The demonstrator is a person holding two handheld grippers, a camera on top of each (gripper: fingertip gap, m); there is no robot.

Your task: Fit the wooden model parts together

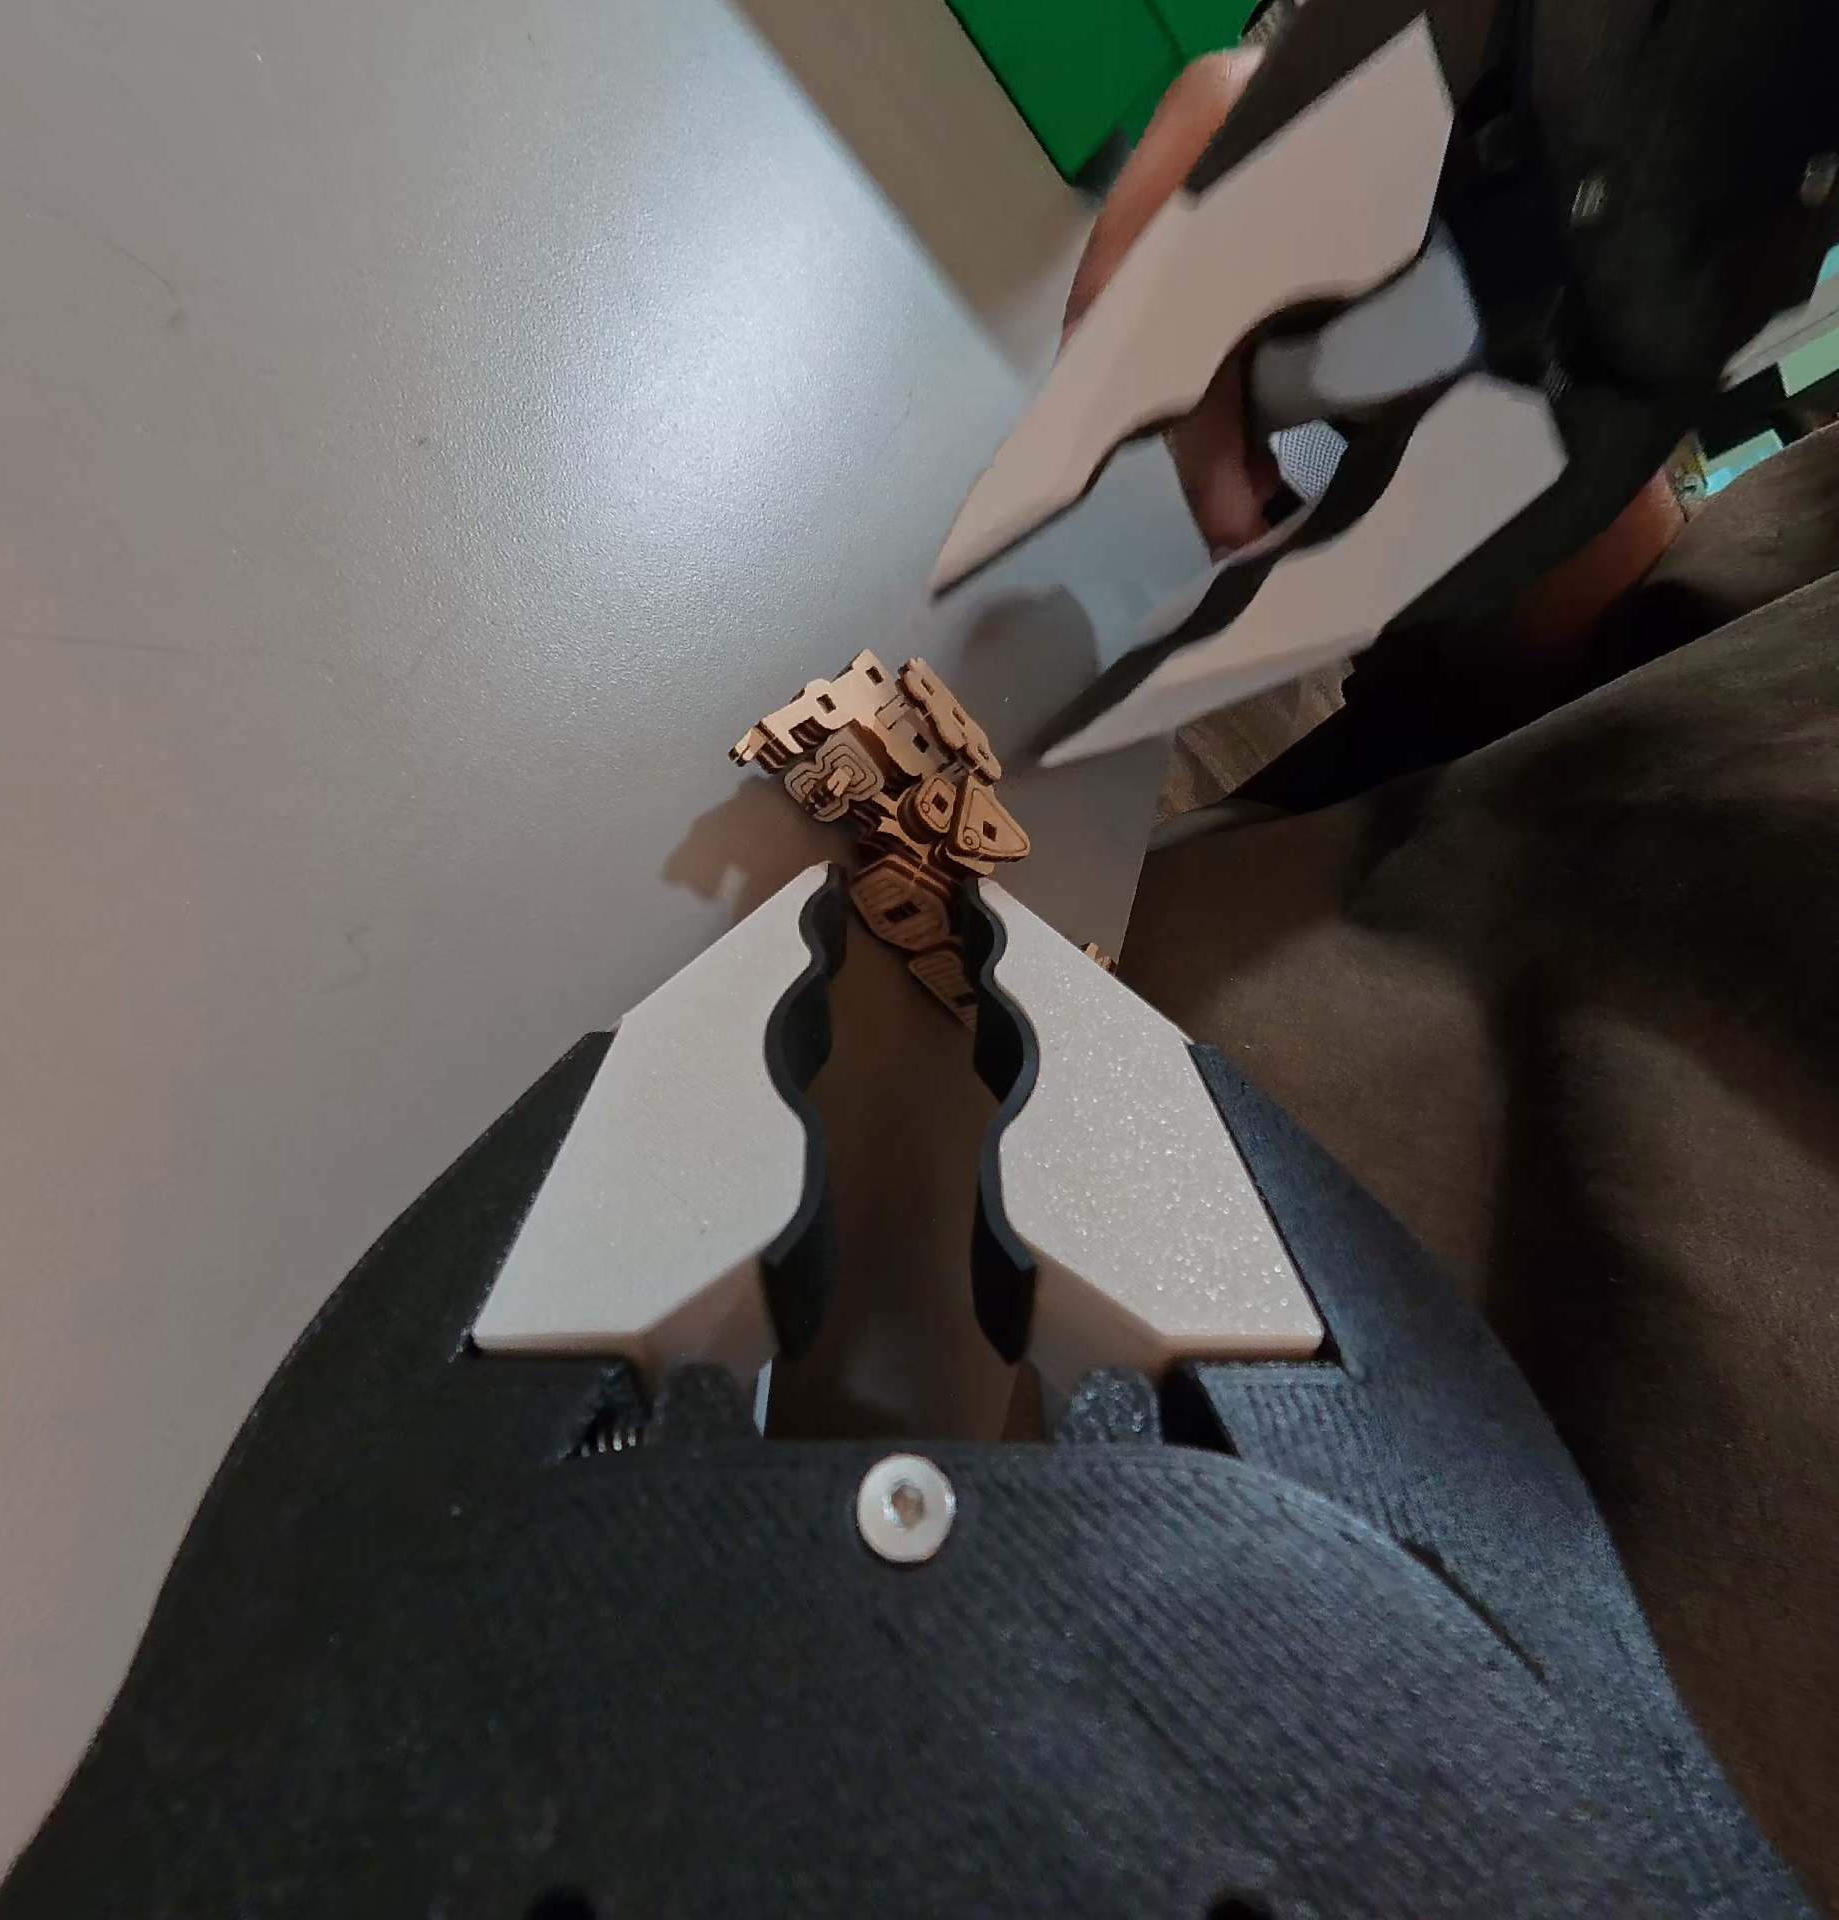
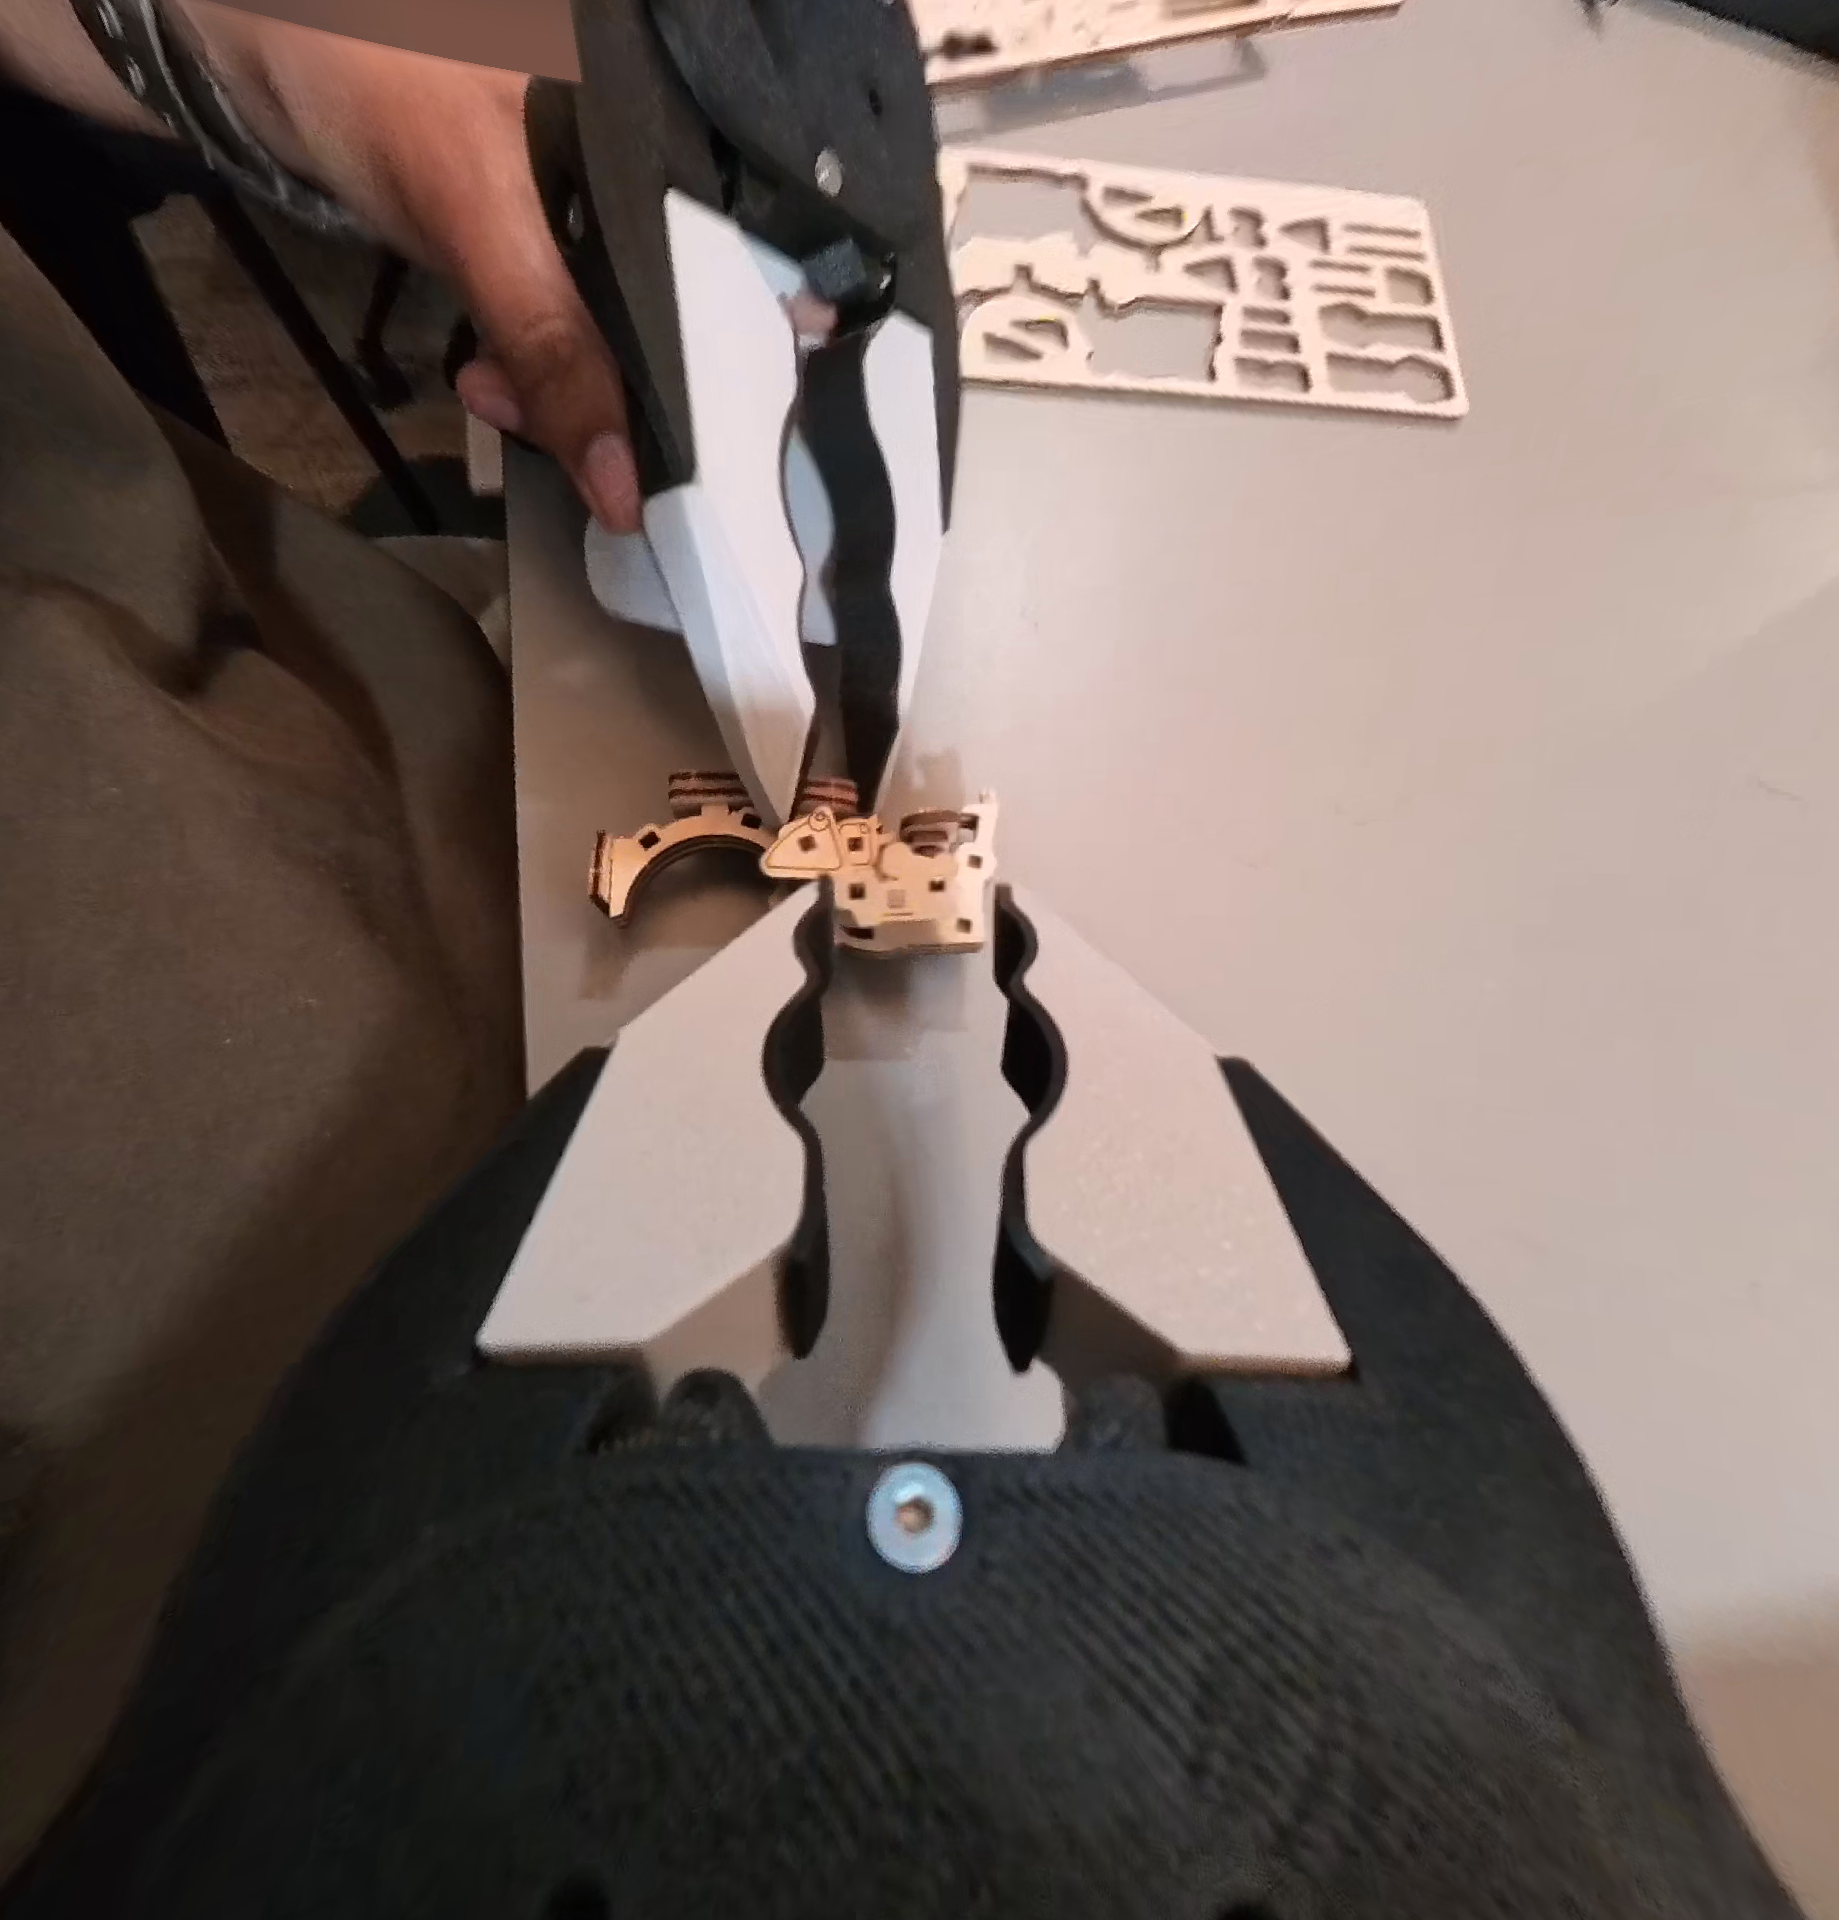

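Note:
A small, partly built wooden model (image 1: 884, 769) is held just above the grey table (image 1: 375, 623), near its edge. My left gripper (image 1: 904, 888) is shut on the model's lower part. In the right wrist view it comes down from the top (image 2: 837, 795) onto the model (image 2: 910, 894). My right gripper (image 2: 910, 904) is open, with the model's block end right at its fingertips. In the left wrist view it is blurred at the upper right (image 1: 998, 665), jaws apart and clear of the model. A curved wooden part (image 2: 666, 847) sits left of the model; I cannot tell whether it is joined.
A punched-out wooden parts sheet (image 2: 1206, 301) lies flat at the back right, with another sheet (image 2: 1102, 31) beyond it. The table edge (image 2: 520, 727) runs close to the left of the model. A person's brown-clothed lap (image 2: 219, 831) lies past it, and a hand (image 2: 541, 343) holds the left gripper. Tip to tip, the grippers are about 4 cm apart.

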